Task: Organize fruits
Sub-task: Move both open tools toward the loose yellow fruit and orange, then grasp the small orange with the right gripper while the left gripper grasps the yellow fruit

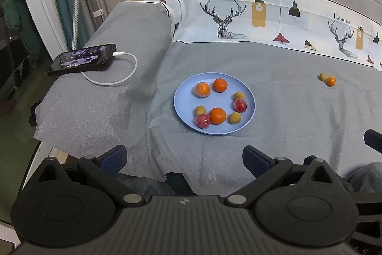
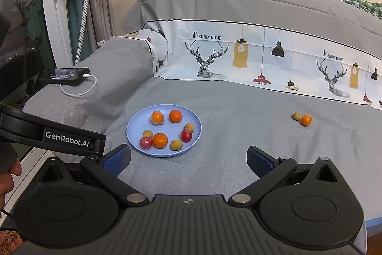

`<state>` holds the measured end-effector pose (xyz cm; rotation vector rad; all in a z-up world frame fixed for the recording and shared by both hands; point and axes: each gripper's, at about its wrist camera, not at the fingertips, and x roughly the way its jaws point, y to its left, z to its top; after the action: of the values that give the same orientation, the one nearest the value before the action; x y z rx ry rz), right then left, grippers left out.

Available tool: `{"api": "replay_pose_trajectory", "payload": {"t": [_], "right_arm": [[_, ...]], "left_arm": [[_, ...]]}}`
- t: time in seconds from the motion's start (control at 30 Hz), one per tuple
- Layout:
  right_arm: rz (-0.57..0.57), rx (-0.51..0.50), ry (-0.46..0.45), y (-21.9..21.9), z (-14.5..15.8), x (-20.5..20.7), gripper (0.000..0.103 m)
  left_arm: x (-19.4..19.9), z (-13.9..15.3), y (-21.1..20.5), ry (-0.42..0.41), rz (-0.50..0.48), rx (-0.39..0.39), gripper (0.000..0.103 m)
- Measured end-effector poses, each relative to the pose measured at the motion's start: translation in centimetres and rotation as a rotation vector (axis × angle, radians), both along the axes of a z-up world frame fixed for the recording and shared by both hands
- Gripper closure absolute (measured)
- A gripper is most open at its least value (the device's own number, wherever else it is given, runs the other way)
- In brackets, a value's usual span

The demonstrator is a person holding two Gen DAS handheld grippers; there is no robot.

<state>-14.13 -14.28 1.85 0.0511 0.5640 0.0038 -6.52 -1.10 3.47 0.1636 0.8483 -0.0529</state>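
left gripper (image 1: 183,159) jaws wide apart, empty, low over grey bedspread (image 1: 286,99); its body reads "GenRobot.AI" in right wrist view. right gripper (image 2: 188,159) likewise spread, empty. far left: phone (image 1: 82,59) on white cable (image 1: 119,78). centre: blue plate (image 1: 181,97) holding three oranges, two red fruits, three yellow-green ones. right, off plate: small green fruit (image 1: 322,76) touching small orange (image 1: 331,81). pillowcase (image 1: 262,23) print: "FASHION HOME".

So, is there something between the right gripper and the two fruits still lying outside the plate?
Nothing visible. Only bare grey sheet lies between the open right gripper and the small orange and brownish fruit. The blue plate sits off to the left.
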Motion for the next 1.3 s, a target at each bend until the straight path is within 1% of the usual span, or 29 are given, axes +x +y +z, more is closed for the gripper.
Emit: {"api": "replay_pose_trajectory", "payload": {"t": [0.3,0.47,0.63,0.8,1.0,1.3], "right_arm": [[0.003,-0.004,0.007,0.2,-0.1,0.0,0.001],[0.002,0.001,0.015,0.1,-0.2,0.2,0.001],[0.001,0.013,0.033,-0.4,-1.0,0.7,0.001],[-0.027,0.030,0.047,-1.7,-2.1,1.7,0.001],[-0.100,0.066,0.053,-4.0,-3.5,3.9,0.001],[-0.169,0.097,0.102,-8.4,-6.0,7.2,0.001]], "left_arm": [[0.0,-0.1,0.3,-0.007,0.004,-0.004,0.000],[0.3,-0.3,0.3,0.004,0.006,-0.004,0.000],[0.9,-0.6,-0.1,0.017,0.001,0.012,0.000],[2.6,-1.2,-0.7,0.045,0.005,0.016,0.000],[5.2,-1.6,-1.5,0.066,0.003,0.006,0.000],[9.3,-2.5,-4.3,0.094,0.007,0.009,0.000]]}}
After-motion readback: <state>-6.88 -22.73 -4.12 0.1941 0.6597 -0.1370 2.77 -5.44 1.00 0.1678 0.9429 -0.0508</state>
